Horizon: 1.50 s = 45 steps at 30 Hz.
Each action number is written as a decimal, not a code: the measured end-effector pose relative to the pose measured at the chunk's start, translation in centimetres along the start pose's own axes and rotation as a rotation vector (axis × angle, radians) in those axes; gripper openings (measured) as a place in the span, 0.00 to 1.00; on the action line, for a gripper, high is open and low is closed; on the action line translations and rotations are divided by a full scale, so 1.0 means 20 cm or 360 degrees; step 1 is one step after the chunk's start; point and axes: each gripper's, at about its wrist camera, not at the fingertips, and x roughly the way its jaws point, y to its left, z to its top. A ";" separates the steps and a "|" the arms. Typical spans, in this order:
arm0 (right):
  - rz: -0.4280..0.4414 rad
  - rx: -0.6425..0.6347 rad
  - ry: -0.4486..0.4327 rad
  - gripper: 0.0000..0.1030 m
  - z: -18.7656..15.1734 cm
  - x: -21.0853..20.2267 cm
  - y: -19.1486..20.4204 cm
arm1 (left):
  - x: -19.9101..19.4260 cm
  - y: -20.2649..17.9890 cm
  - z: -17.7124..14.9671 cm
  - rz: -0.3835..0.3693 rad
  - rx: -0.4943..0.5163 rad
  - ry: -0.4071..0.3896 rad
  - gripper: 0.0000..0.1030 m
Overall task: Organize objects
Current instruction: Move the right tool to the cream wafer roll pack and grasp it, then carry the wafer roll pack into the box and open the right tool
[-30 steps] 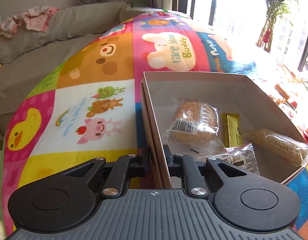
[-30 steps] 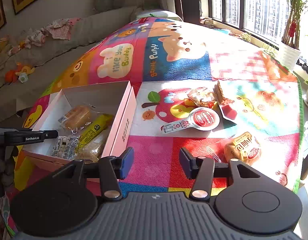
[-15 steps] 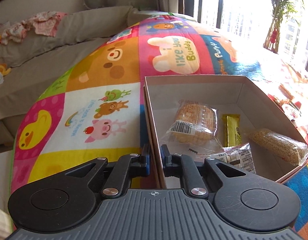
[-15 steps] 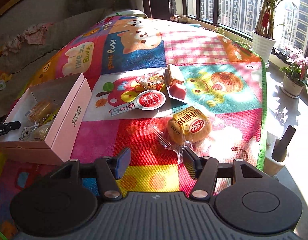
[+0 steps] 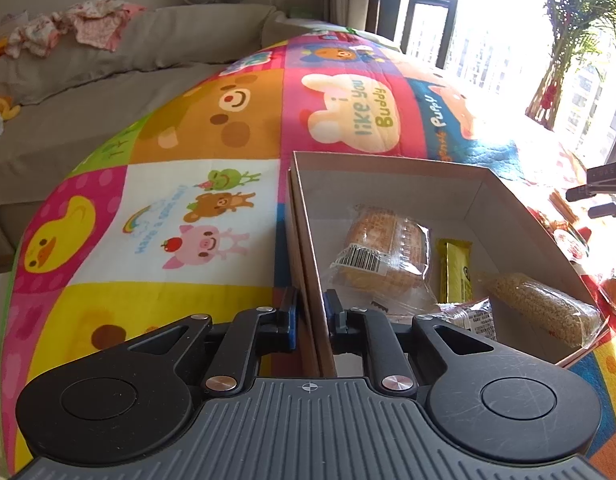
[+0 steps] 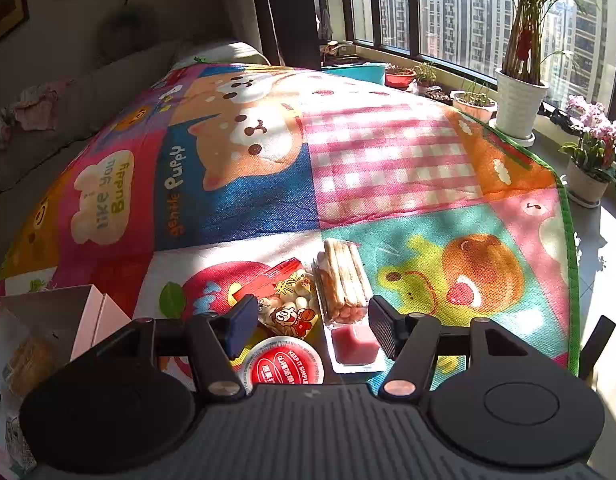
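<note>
My left gripper [image 5: 311,312] is shut on the near left wall of the open cardboard box [image 5: 308,240]. The box holds a wrapped cake [image 5: 383,252], a yellow bar [image 5: 455,268], a grain bar [image 5: 543,308] and a small packet [image 5: 473,318]. My right gripper [image 6: 309,330] is open and empty, just above loose snacks on the mat: a dip-biscuit tray [image 6: 345,292], a cartoon snack bag [image 6: 288,300] and a round red-lidded cup [image 6: 284,366]. The pink box [image 6: 88,312] shows at the left of the right wrist view.
A colourful play mat [image 6: 347,160] covers the floor. A grey sofa [image 5: 108,92] with clothes lies behind it. Potted plants [image 6: 519,96] stand along the window sill on the right. The right gripper's fingertips [image 5: 603,196] show at the right edge of the left wrist view.
My right gripper has moved forward past the round bun and now hovers over the biscuit tray, snack bag and cup. My left gripper has stayed shut on the box wall.
</note>
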 end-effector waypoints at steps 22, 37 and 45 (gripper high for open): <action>0.0323 -0.0049 0.0053 0.31 -0.37 -0.68 -0.07 | 0.00 0.00 0.00 -0.0002 -0.0019 -0.0007 0.15; 0.0556 -0.0352 0.0256 0.31 -0.85 -0.88 0.32 | -0.01 0.01 -0.01 -0.0017 -0.0040 -0.0010 0.16; 0.0612 -0.0417 0.0241 0.31 -0.82 -0.92 0.43 | -0.01 0.01 -0.02 -0.0014 -0.0023 -0.0008 0.16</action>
